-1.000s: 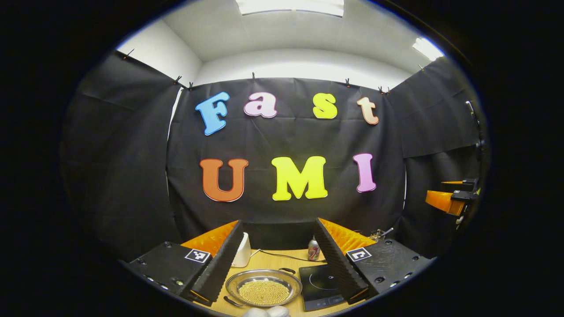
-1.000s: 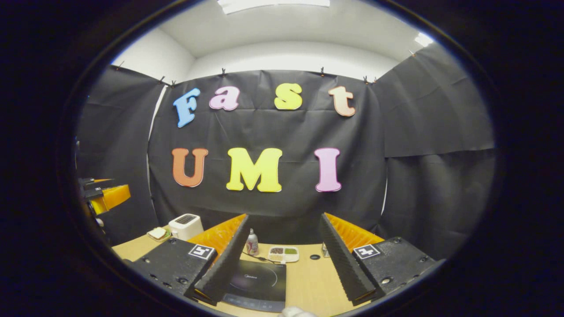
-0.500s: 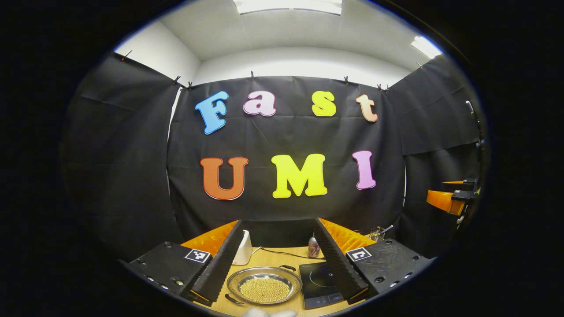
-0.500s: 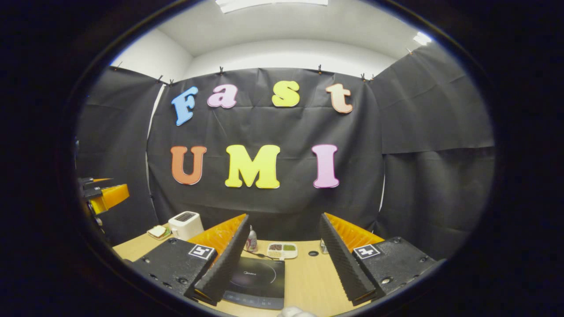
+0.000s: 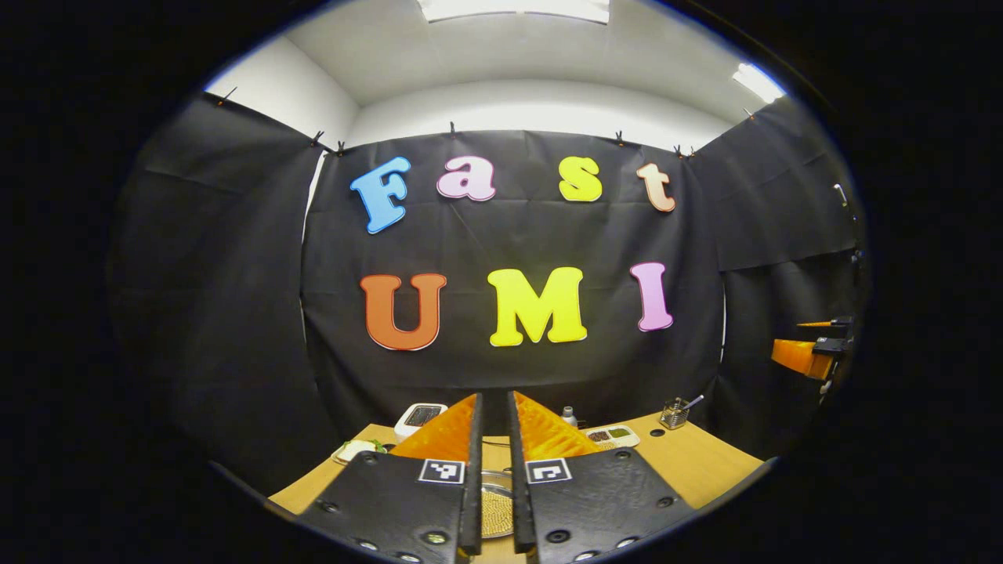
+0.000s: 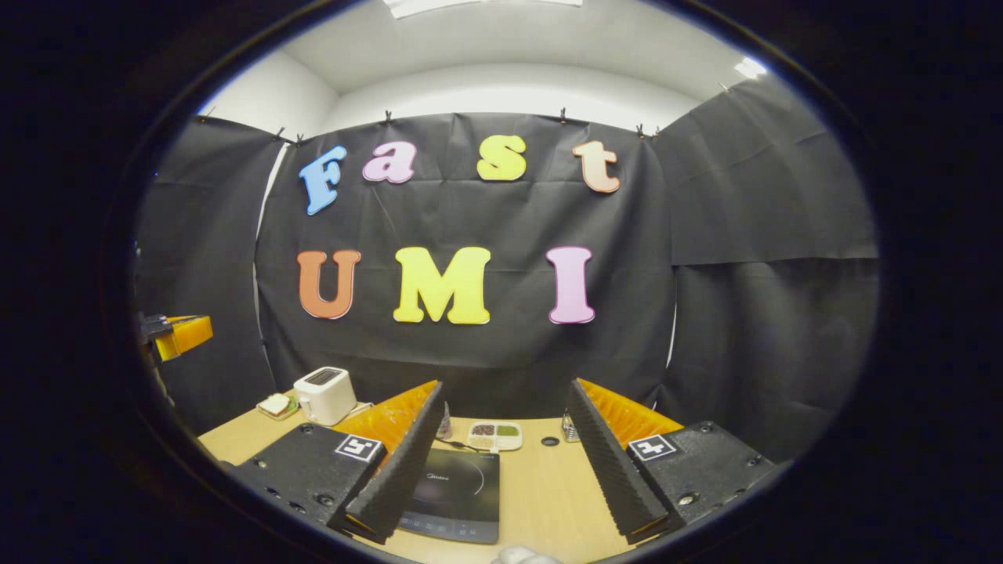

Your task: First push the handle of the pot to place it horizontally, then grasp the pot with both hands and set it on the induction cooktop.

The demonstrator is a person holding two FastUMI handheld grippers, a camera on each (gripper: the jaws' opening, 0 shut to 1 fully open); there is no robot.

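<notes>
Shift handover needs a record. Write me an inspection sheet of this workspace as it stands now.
Surface: wooden table, bare in front of the right gripper.
Job's things: pot of yellow grains glimpsed between the left gripper's fingers; induction cooktop flat, nothing on it.
Clutter: toaster, sandwich plate, divided snack tray, bottle, utensil holder.
Grippers: left gripper shut; right gripper open.
Cables: one behind the cooktop.
Surroundings: black cloth walls, ceiling lights.
</notes>
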